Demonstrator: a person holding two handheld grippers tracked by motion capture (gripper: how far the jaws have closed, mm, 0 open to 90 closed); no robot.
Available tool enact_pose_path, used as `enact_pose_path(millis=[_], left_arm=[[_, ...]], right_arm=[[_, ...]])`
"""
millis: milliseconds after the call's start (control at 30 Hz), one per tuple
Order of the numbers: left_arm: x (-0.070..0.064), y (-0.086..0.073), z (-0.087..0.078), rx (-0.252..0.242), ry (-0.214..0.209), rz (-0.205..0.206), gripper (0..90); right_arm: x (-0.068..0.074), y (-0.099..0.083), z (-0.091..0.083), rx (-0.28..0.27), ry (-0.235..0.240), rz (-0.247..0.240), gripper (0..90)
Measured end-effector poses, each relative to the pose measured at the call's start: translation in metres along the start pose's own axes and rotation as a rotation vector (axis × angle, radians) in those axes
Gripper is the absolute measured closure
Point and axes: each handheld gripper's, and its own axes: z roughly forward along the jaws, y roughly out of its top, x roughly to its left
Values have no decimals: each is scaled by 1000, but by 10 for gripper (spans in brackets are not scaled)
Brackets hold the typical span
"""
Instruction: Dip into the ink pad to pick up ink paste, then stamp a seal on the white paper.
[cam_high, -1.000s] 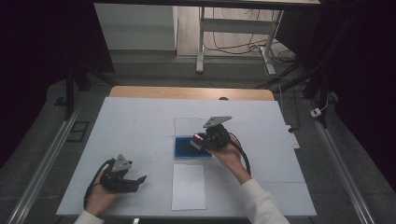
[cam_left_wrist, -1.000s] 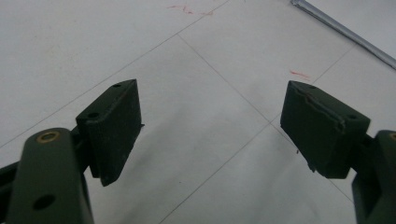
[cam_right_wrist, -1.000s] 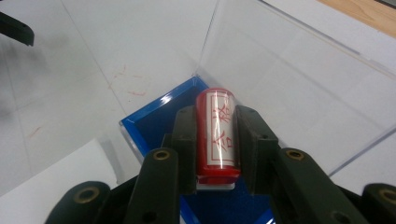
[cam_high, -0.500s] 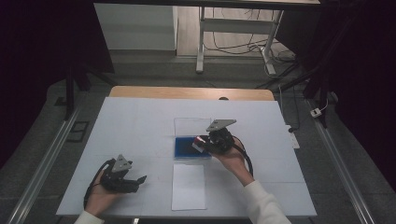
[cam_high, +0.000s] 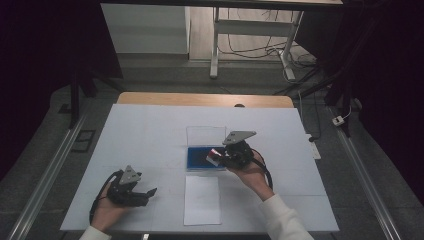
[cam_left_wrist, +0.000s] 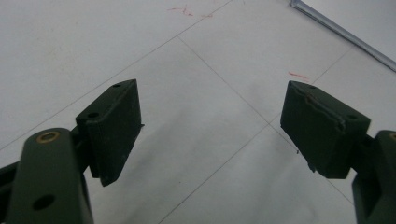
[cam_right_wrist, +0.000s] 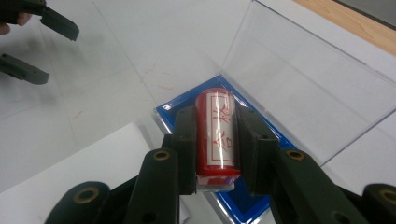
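My right gripper (cam_right_wrist: 215, 154) is pinching the red stamp (cam_right_wrist: 216, 133), one black jaw pressed against each side of its round body, with the white label and its red characters facing the camera. The stamp hangs over the blue ink pad (cam_right_wrist: 243, 198) that sits in the open clear case (cam_right_wrist: 308, 84); in the right gripper view its far end points down toward the blue surface, though I cannot tell whether it touches. In the high view my right gripper (cam_high: 220, 158) now stands over the right part of the pad (cam_high: 200, 159), a little to the right of and nearer to me than where it was a second ago, and it has tipped over, so the grey plate leans off toward the right. I take that to mean I am working the stamp's face into the ink, or just drawing it off, before carrying it to the white sheet of paper (cam_high: 202, 200) lying just on my side of the case. My left gripper (cam_high: 145, 192) has stayed put near the table's left front corner, jaws spread wide over bare table (cam_left_wrist: 196, 70), holding nothing
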Motion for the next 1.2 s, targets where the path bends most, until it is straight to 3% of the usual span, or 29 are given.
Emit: enact_pose_path(millis=[533, 1200], left_arm=[[0, 0, 0, 1, 0, 0, 207], [0, 0, 0, -5, 2, 6, 208]], right_arm=[[8, -3, -16, -14, 22, -16, 696], [36, -3, -25, -15, 74, -87, 696]])
